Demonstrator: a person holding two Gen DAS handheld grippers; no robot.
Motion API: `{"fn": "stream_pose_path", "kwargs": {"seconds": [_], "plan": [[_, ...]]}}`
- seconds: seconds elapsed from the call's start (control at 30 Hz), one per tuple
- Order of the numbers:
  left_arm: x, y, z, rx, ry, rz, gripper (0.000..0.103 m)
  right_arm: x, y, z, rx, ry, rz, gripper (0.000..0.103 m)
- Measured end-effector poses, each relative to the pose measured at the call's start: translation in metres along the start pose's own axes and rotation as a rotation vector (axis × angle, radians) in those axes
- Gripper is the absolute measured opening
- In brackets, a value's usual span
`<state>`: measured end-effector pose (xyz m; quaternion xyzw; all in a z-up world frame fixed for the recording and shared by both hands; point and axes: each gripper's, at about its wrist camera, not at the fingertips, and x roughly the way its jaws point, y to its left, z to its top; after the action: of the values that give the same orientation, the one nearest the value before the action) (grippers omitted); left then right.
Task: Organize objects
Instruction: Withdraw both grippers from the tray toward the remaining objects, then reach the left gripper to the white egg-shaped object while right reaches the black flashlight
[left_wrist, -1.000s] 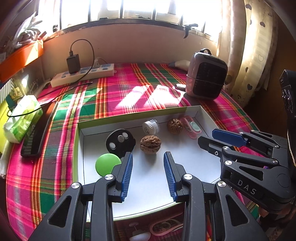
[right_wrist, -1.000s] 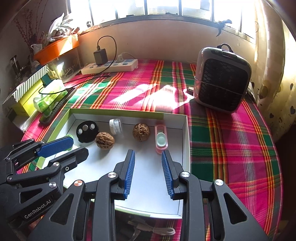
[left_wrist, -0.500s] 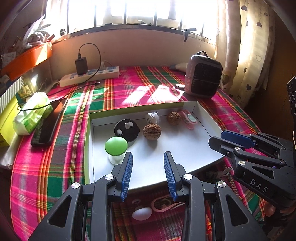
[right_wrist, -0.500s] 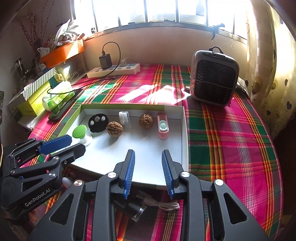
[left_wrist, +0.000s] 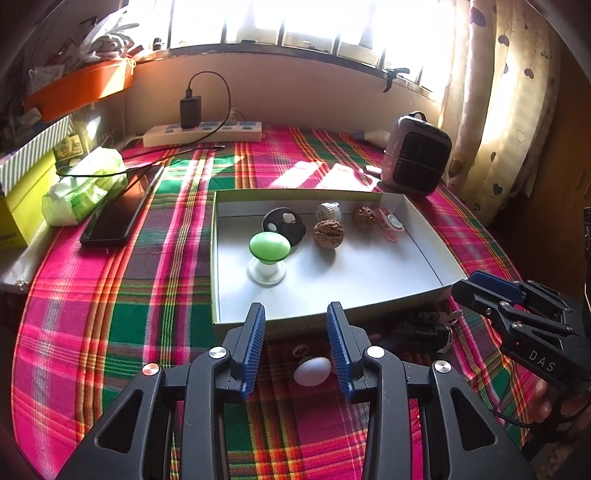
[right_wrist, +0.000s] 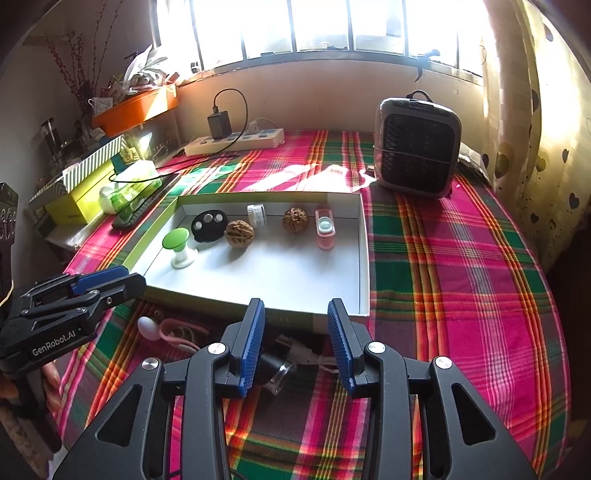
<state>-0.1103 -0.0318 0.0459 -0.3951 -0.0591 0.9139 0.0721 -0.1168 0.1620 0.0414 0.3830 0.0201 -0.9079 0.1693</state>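
A shallow white tray (left_wrist: 369, 269) (right_wrist: 280, 277) lies on the plaid cloth. In it are a green mushroom-shaped piece (left_wrist: 269, 246) (right_wrist: 176, 240), a black disc (left_wrist: 283, 223) (right_wrist: 209, 223), two walnuts (left_wrist: 328, 233) (right_wrist: 295, 219), a small white jar (left_wrist: 328, 211) and a pink case (right_wrist: 325, 228). My left gripper (left_wrist: 295, 310) hovers open at the tray's near wall, with a white egg-shaped item (left_wrist: 312, 371) on the cloth below it. My right gripper (right_wrist: 295, 306) is empty and its jaws are opening, above a small black and clear item (right_wrist: 271, 369) and a white plug (right_wrist: 299, 350).
A grey heater (right_wrist: 417, 147) stands at the back right. A power strip (right_wrist: 236, 142) with a charger lies under the window. A dark phone (left_wrist: 118, 214), a tissue pack (left_wrist: 85, 188) and boxes sit on the left. A curtain hangs on the right.
Both grippers have drawn back from over the tray to its near wall. The loose items in front of the tray have come into view. The right jaws stand slightly wider.
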Motion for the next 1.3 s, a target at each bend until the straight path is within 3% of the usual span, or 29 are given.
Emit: {"fn": "stream_pose_path", "kwargs": {"seconds": [0.53, 0.9, 1.17, 1.3], "plan": [[-0.007, 0.011, -0.036, 0.021, 0.056, -0.035, 0.038, 0.006, 0.004, -0.025, -0.080, 0.043, 0.082, 0.043], [0.009, 0.005, -0.035, 0.029, 0.090, -0.045, 0.038, 0.015, 0.016, -0.034, -0.153, 0.088, 0.108, 0.044], [0.013, 0.006, -0.032, 0.035, 0.094, -0.051, 0.038, 0.012, 0.026, -0.034, -0.211, 0.116, 0.187, 0.044], [0.015, 0.006, -0.031, 0.036, 0.099, -0.059, 0.038, 0.019, 0.027, -0.032, -0.238, 0.126, 0.147, 0.044]]}}
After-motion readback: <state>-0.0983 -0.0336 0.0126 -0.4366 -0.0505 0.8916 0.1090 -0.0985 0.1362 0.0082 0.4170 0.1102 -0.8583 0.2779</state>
